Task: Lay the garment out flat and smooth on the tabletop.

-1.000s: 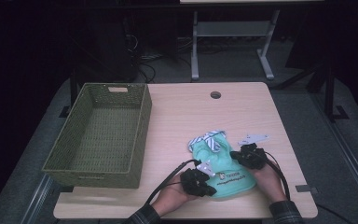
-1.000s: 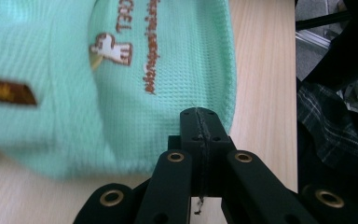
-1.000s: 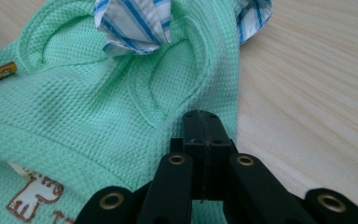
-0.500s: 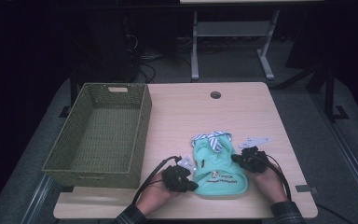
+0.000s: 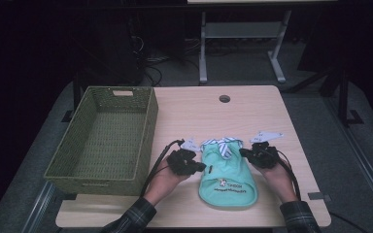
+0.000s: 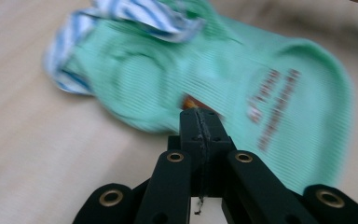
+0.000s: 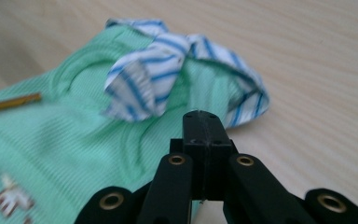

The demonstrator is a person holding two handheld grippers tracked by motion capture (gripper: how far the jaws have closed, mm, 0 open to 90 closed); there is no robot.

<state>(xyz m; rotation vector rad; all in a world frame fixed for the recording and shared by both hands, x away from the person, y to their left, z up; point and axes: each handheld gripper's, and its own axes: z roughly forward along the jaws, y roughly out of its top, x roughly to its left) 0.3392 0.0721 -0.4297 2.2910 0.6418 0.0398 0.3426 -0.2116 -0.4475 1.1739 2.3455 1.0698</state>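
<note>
- A small mint-green garment [image 5: 227, 177] lies flat on the worktop [image 5: 252, 111], in its near half, right of the basket [image 5: 104, 138] and apart from it.
- Its blue-and-white striped collar [image 5: 222, 144] is at the far end; the rounded hem points toward the person.
- Small print [image 5: 232, 187] sits on the green cloth near the hem; the words are too small to read.
- In the right gripper view the collar [image 7: 144, 79] is folded over onto the green ribbed cloth [image 7: 51, 140], and a thin yellow tag [image 7: 9, 103] lies on the cloth at the left.
- The left tongs [image 5: 201, 167] are at the garment's left edge, about halfway along it.
- In the left gripper view the left tongs [image 6: 200, 116] are clenched, the jaws pressed together, their tip at the cloth's edge [image 6: 168, 116] beside a small orange spot [image 6: 189, 101]. Whether cloth is pinched between them cannot be told; the view is blurred.
- The right tongs [image 5: 245, 152] are at the garment's right edge, near the collar.
- In the right gripper view the right tongs [image 7: 202, 119] are clenched as well, with the tip just over the cloth under the collar. No cloth can be seen between the jaws.
- Each gripper is held in a hand with a plaid sleeve [image 5: 131, 218] behind it, and a black cable [image 5: 158, 162] loops from the left one.
- The basket, green and woven, stands at the worktop's left edge.
- A round hole [image 5: 224, 98] is in the worktop's far part.
</note>
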